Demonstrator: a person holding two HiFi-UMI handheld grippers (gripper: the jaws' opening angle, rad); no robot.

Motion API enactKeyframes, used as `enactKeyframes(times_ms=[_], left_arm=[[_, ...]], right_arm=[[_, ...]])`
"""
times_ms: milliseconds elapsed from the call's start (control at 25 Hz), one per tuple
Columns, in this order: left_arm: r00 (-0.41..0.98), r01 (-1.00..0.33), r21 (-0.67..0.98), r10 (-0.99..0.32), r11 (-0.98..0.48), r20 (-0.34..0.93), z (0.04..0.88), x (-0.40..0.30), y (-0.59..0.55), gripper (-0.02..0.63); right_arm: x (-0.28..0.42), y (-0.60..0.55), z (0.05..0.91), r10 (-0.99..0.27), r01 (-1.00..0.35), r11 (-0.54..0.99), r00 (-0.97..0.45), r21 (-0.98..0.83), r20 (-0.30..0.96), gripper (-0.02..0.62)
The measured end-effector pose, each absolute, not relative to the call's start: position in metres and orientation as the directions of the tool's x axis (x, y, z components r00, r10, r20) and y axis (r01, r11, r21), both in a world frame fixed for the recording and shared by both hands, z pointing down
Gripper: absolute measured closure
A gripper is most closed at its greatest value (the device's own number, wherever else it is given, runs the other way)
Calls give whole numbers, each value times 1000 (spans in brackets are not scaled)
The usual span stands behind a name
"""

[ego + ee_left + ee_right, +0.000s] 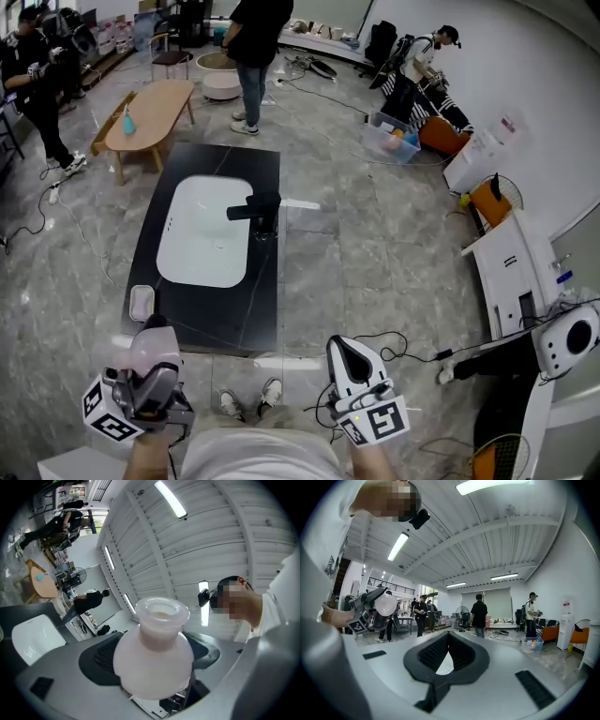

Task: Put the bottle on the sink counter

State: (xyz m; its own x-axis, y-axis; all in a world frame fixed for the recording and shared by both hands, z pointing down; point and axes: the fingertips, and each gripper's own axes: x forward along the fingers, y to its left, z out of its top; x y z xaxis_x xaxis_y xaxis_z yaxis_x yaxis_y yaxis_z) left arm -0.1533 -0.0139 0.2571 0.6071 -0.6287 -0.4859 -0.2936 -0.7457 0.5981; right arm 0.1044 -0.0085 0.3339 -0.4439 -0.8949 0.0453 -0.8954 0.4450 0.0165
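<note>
Head view: the left gripper [148, 382] sits at lower left, its jaws grasping a pale round bottle [156, 345]. The bottle is held in the air at the near left corner of a black desk [258, 178] and does not rest on it. The desk carries a white basin [202, 230], a black tap [255, 211] and a small white dish [141, 302] by its near edge. The right gripper [345, 352] is at lower right, over grey floor.

Left gripper view: the bottle [152, 663] fills the middle, its round body clamped between the dark jaws, its open neck pointing away from the camera. The basin [33, 637] shows at left.

Right gripper view: the right gripper's [449, 637] jaws are clenched, tips touching, with nothing between them. At left, the left gripper [370, 611] is seen carrying the bottle [386, 604].
</note>
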Motion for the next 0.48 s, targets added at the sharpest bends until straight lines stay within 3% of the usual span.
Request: enactKeyframes(times_ms=[480], left_arm=[[589, -367, 623, -691, -691, -420, 296, -123, -52, 201]], right_arm=[[131, -38, 366, -865, -872, 490, -488, -18, 117, 584]])
